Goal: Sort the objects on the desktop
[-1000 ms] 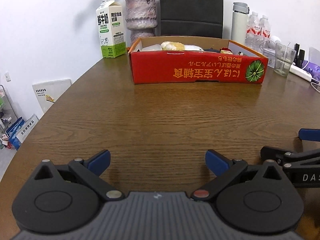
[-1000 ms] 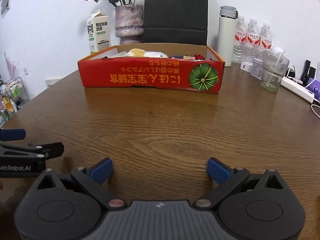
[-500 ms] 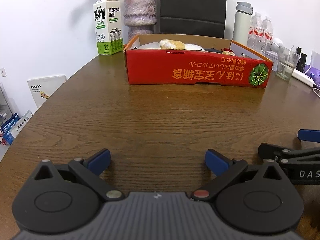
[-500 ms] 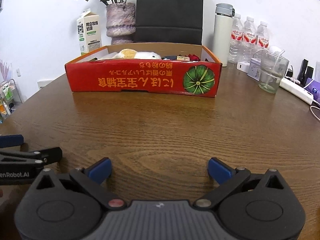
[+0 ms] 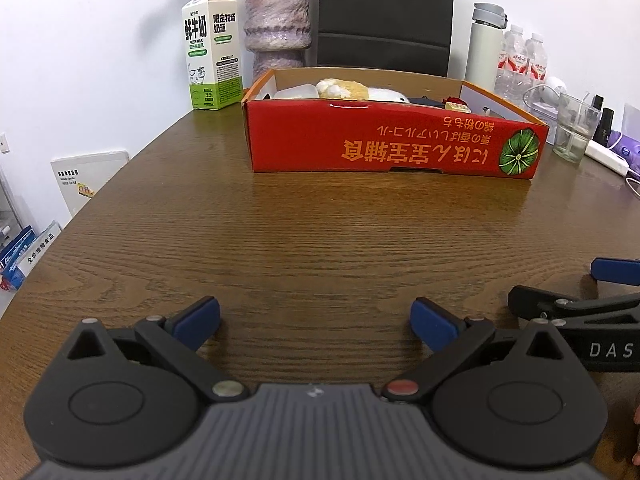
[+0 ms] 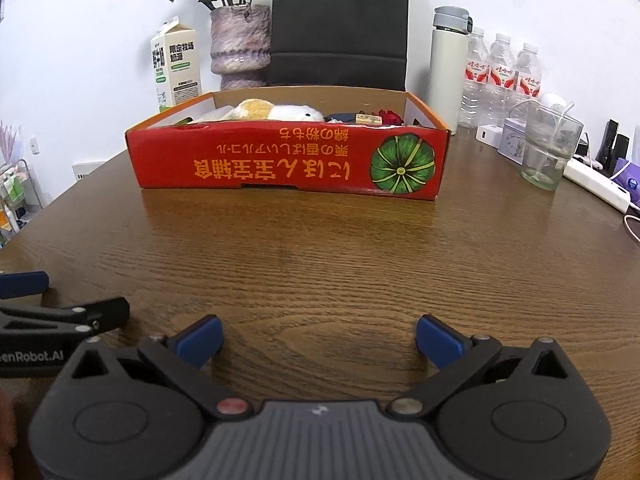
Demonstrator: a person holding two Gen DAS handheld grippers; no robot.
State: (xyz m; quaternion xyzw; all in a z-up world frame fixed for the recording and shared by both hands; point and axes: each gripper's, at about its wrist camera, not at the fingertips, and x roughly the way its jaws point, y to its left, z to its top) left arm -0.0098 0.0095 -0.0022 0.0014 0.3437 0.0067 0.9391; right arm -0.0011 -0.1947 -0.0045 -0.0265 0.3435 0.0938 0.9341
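Currently the red cardboard box [image 6: 288, 160] lies far ahead, long axis left-right, nearer the right gripper [image 6: 319, 342]; both the right and left gripper [image 5: 315, 322] are spread apart and hold nothing.

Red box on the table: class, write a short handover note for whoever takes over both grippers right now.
Left gripper: open, empty, low over the table.
Right gripper: open, empty, alongside it.
Red box stands ahead, holding a plush toy and small items too hidden to name.
Done: nothing lies on the bare table before the box.
Left: cannot tell; the milk carton and glass stand outside the box.
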